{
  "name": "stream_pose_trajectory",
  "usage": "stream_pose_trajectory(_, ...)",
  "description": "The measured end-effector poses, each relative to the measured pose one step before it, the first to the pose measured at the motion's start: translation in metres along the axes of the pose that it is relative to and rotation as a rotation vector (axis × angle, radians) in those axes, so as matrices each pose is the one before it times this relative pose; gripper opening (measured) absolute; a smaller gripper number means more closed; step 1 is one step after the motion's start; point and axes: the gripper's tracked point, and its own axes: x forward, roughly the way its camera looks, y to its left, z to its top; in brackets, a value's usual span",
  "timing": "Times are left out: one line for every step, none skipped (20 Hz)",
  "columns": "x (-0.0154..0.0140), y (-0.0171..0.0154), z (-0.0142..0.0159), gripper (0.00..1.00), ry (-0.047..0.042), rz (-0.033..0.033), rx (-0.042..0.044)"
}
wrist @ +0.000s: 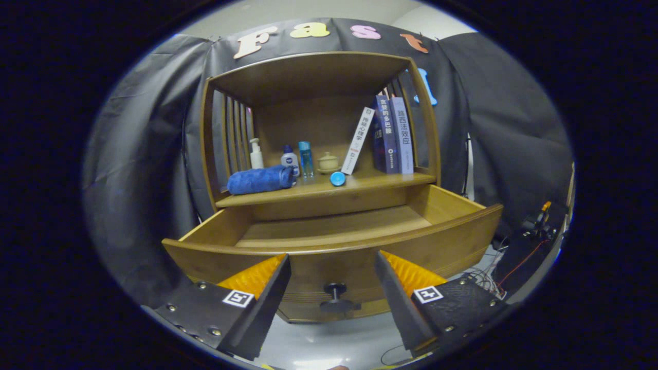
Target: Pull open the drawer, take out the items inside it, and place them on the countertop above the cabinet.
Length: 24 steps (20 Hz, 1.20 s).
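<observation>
The wooden cabinet's drawer (452,241) is pulled out toward me, and its visible floor is bare. Its dark knob (335,297) sits on the front panel, between my fingers and a little beyond them. My gripper (333,267) is open with nothing held, its fingertips in front of the drawer's front panel. On the countertop (380,182) above the drawer lie a rolled blue towel (259,180) and a small blue round object (337,178).
At the back of the countertop stand a white pump bottle (255,154), a small white bottle (289,158), a blue bottle (306,158), a small lidded cup (328,162) and several books (393,134), one leaning. Cables and equipment (529,231) lie on the floor to the right.
</observation>
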Motion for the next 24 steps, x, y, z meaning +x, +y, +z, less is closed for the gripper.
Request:
stream_pose_trajectory(0.00419,0.0043,-0.00436,0.97,0.01542,0.01926,0.00613)
stream_pose_trajectory(-0.00341,-0.00034,-0.00601,0.97,0.02279,-0.00366,-0.01246)
stream_pose_trajectory(0.00154,-0.00307,0.00395,0.98,-0.0113,-0.00705,-0.00763)
stream_pose_trajectory(0.00199,-0.00042,-0.00165,0.97,-0.0037,0.00196,0.00915)
stream_pose_trajectory(0.00143,-0.00008,0.00186,0.97,-0.00933,0.00416,0.01929)
stream_pose_trajectory(0.0008,0.00021,0.00026,0.97,-0.00571,0.00212,0.01427)
stream_pose_trajectory(0.00032,0.00008,-0.00011,0.97,-0.00147,0.00047,0.00097)
stream_pose_trajectory(-0.00151,-0.00071,-0.00076,0.97,0.00261,-0.00038,-0.00712)
stream_pose_trajectory(0.00158,-0.0004,0.00036,0.97,0.0008,0.00158,-0.00258)
stream_pose_trajectory(-0.00015,0.0001,-0.00009,0.97,-0.00037,0.00344,0.00612)
stream_pose_trajectory(0.00169,-0.0003,0.00047,0.97,-0.00107,0.00506,0.00729)
stream_pose_trajectory(0.00199,-0.00138,0.00019,0.97,-0.00073,0.00499,0.00018)
stream_pose_trajectory(0.00138,-0.00071,0.00085,0.97,-0.00079,0.00511,0.0003)
stream_pose_trajectory(0.00013,-0.00033,0.0002,0.97,-0.00087,0.00489,0.00448)
stream_pose_trajectory(0.00245,0.00004,0.00295,0.97,-0.00999,0.0022,0.00419)
stream_pose_trajectory(0.00091,-0.00044,0.00129,0.97,-0.00564,0.00029,0.00382)
stream_pose_trajectory(0.00266,0.00007,0.00372,0.98,-0.01024,0.00029,0.00542)
stream_pose_trajectory(0.0037,0.00064,0.00313,0.98,-0.00928,-0.00042,0.00137)
stream_pose_trajectory(0.0061,-0.00046,-0.00071,0.97,0.01009,-0.00154,-0.00132)
stream_pose_trajectory(0.00229,-0.0006,0.00143,0.98,-0.00081,0.00101,0.00122)
stream_pose_trajectory(0.0074,0.00022,0.00313,0.98,-0.00239,-0.00005,0.00934)
stream_pose_trajectory(0.0043,0.00009,-0.00054,0.98,0.00029,0.00132,-0.00094)
stream_pose_trajectory(0.00621,0.00024,0.00167,0.98,-0.00394,0.00091,0.0006)
stream_pose_trajectory(0.00398,0.00005,-0.0013,0.98,0.00712,0.00058,-0.00911)
